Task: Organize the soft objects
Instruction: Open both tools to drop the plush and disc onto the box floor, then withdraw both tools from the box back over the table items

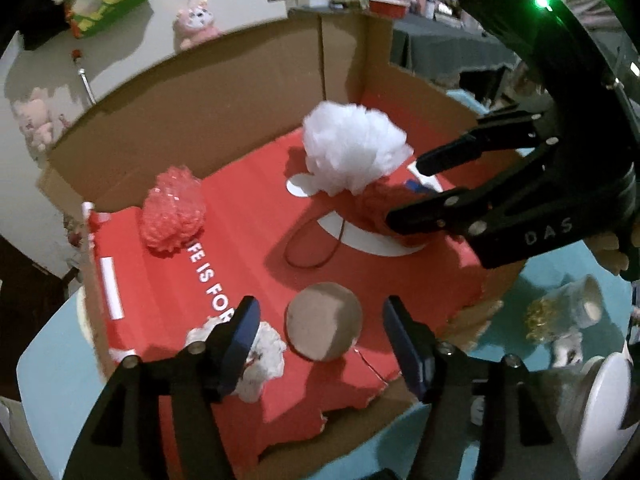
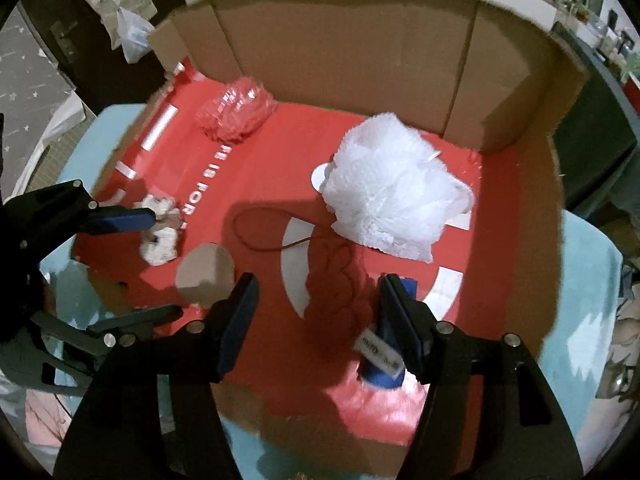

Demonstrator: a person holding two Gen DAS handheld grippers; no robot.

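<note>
Inside the cardboard box (image 2: 360,40), on its red floor, lie the soft things. A big white puff (image 2: 394,196) sits near the middle. A red puff (image 2: 340,292) lies just in front of it, touching it, with its thin red cord (image 2: 256,236) looped out to the left. A pink puff (image 2: 236,110) sits far back on the left. A small white scrunchie (image 1: 260,360) lies near the front left, next to a round brown pad (image 1: 324,322).

The right claw (image 2: 316,320) is spread wide and holds nothing. The red puff lies straight ahead, right between its fingers, so this claw is the nearer one. The puff looks longer front to back, pointing toward the white puff, but it is blurry and hard to be sure. A blue roll (image 2: 386,356) rests against the right finger.

The left claw (image 1: 320,340) is spread too and empty. The brown pad sits right between its fingers.

The box stands on a blue table (image 2: 584,280).
</note>
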